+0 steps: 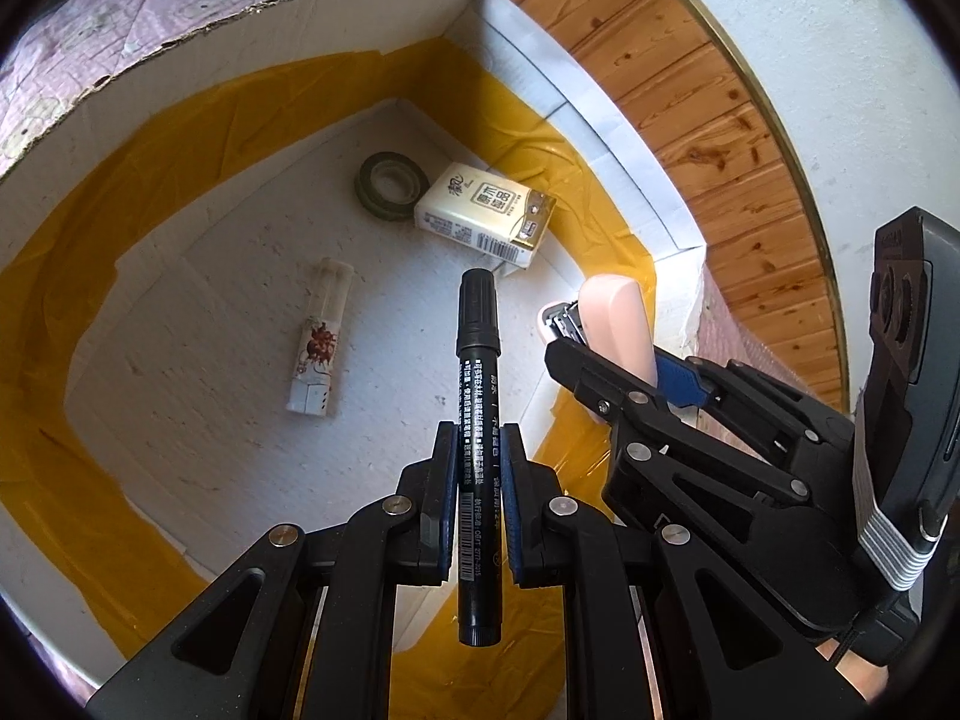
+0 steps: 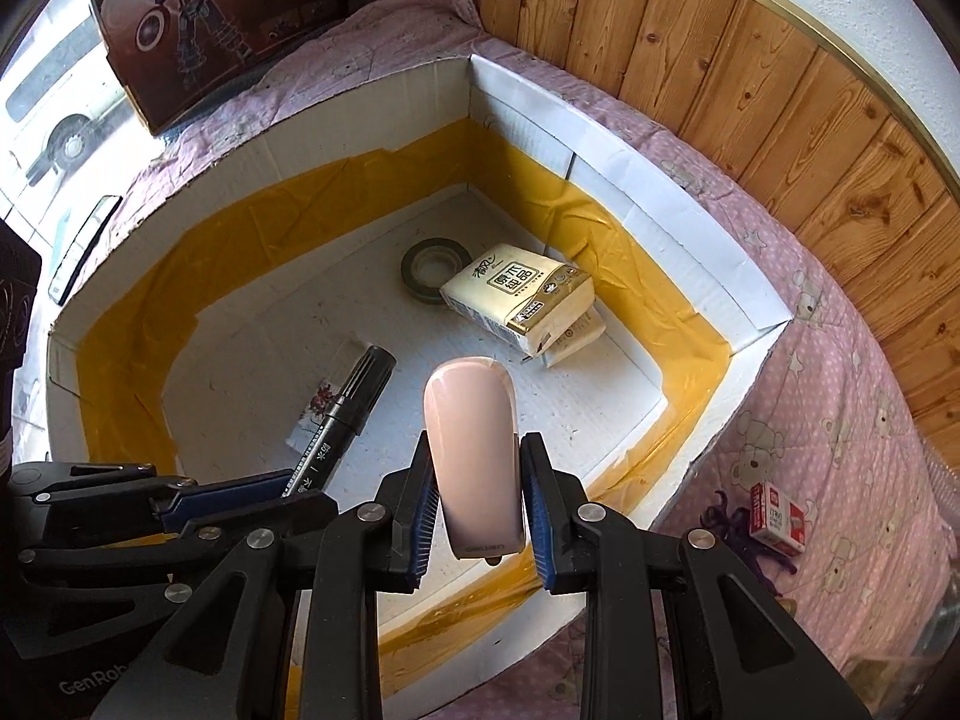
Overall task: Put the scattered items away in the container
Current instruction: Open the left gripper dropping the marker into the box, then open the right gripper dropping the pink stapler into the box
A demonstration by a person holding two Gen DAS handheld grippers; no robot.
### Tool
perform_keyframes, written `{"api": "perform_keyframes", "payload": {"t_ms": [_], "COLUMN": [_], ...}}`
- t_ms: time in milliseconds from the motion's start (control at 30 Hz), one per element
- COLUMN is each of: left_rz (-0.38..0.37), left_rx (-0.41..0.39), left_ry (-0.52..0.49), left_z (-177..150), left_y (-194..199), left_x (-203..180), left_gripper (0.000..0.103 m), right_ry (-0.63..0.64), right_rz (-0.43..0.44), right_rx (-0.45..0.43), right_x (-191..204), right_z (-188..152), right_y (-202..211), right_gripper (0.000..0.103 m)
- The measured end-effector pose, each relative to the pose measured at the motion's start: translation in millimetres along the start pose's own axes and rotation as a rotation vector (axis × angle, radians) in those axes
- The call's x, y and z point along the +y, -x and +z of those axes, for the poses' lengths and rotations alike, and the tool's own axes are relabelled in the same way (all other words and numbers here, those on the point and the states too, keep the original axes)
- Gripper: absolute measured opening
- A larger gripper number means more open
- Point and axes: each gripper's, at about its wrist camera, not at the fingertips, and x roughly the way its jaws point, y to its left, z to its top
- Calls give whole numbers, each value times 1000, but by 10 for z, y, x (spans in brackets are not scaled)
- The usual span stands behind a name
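Note:
My left gripper (image 1: pixel 477 450) is shut on a black marker pen (image 1: pixel 477 336), held above the floor of a white cardboard box (image 1: pixel 252 42) lined with yellow tape. My right gripper (image 2: pixel 477 468) is shut on a pink stapler (image 2: pixel 471 420), also over the box; from the left wrist the pink stapler (image 1: pixel 618 324) shows at the right, and from the right wrist the marker (image 2: pixel 354 402) shows at the left. On the box (image 2: pixel 678 228) floor lie a tape roll (image 1: pixel 390 183), a tissue pack (image 1: pixel 480 213) and a small white tube (image 1: pixel 318 348).
The box sits on a pink quilt (image 2: pixel 840 360) against a wooden wall panel (image 2: pixel 780 96). A small red-and-white staple box (image 2: pixel 780 519) and a dark purple item (image 2: pixel 729 525) lie on the quilt right of the box. A printed toy carton (image 2: pixel 210 18) stands behind it.

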Motion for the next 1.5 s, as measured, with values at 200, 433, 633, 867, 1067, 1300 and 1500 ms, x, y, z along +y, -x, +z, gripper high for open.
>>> {"api": "perform_keyframes", "payload": {"t_ms": [200,433,633,867,1067,1300,1500], "left_rz": [0,8,23,32,33,45,69], "left_rx": [13,18,11,5,4,-21,-65], "left_ry": [6,13,18,24,23,-4,-54], "left_z": [2,7,9,20,26,5,-48], "left_y": [-27,-40,-30,-16,-10,83,207], "left_x": [5,10,24,47,52,-6,-119], "left_gripper": [13,18,19,20,20,21,21], "right_ry": [6,-8,-14,-40,-58,-149,-216], "right_rz": [-4,-22,-16,-32,-28,34,102], "right_rx": [12,4,-2,-21,-29,-95,-149], "right_x": [-15,-23,-31,-90,-128,-228,-282], "right_z": [23,21,25,56,35,-5,-153], "right_y": [-25,-47,-41,0,29,208,421], "right_gripper": [28,28,28,30,30,30,30]}}
